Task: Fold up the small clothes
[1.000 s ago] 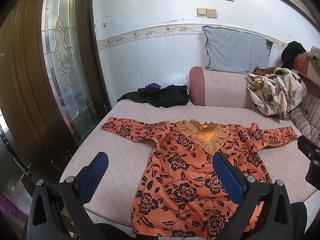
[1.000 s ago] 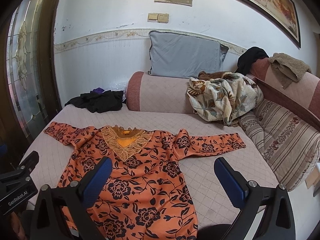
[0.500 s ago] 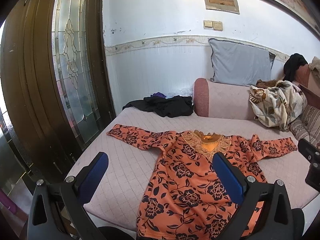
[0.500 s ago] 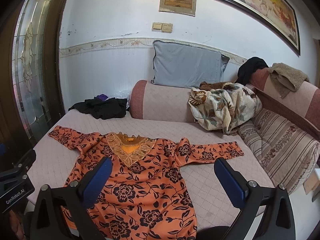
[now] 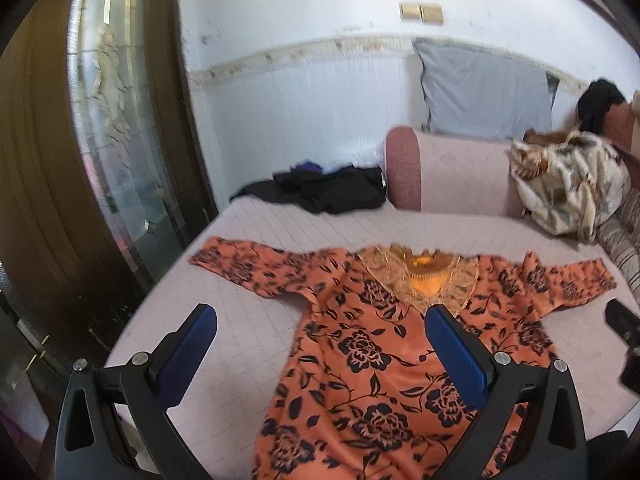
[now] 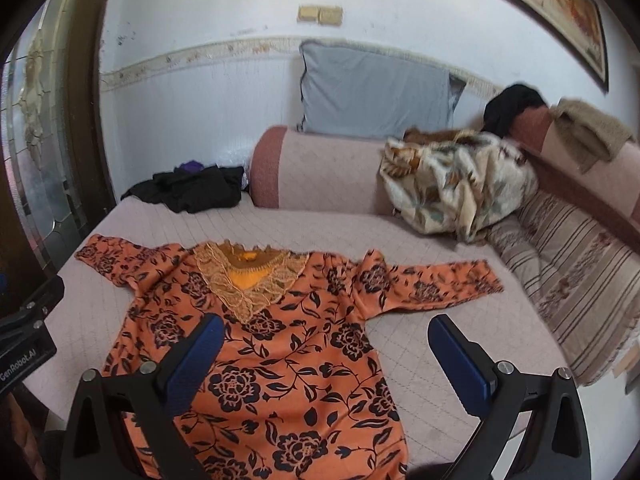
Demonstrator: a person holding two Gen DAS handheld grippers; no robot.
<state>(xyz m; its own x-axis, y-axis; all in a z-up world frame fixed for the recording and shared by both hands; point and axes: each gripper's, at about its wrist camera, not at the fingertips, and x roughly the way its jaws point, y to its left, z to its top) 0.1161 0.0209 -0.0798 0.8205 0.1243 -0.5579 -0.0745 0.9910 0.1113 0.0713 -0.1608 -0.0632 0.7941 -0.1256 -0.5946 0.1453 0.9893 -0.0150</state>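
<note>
Right now, an orange top with black flowers [image 5: 360, 352] lies flat on the pink quilted sofa seat [image 5: 248, 280]. Its front faces up, and you can see the gold lace collar [image 5: 420, 280]. Both long sleeves are spread out to the sides, 1 to the left [image 5: 248, 268] and 1 to the right [image 6: 440, 280]. The bottom of the top hangs toward the front edge of the seat.

The left gripper [image 5: 320, 340] hangs above the left half of the top. Its 2 blue pads are spread wide apart and hold nothing. One pad [image 5: 188, 348] is over the bare seat and the other is over the top's middle.

The right gripper [image 6: 324, 356] hangs above the right half of the top. It is spread wide too, and it holds nothing. Its right pad [image 6: 460, 364] is over the bare seat.

Behind the top, a pile of black clothes [image 6: 192, 192] sits at the back of the seat near the wall. A gray pillow [image 6: 376, 92] leans on the wall above the sofa arm. A crumpled flowery blanket [image 6: 456, 184] sits in the corner, beside a striped cushion [image 6: 576, 264].
</note>
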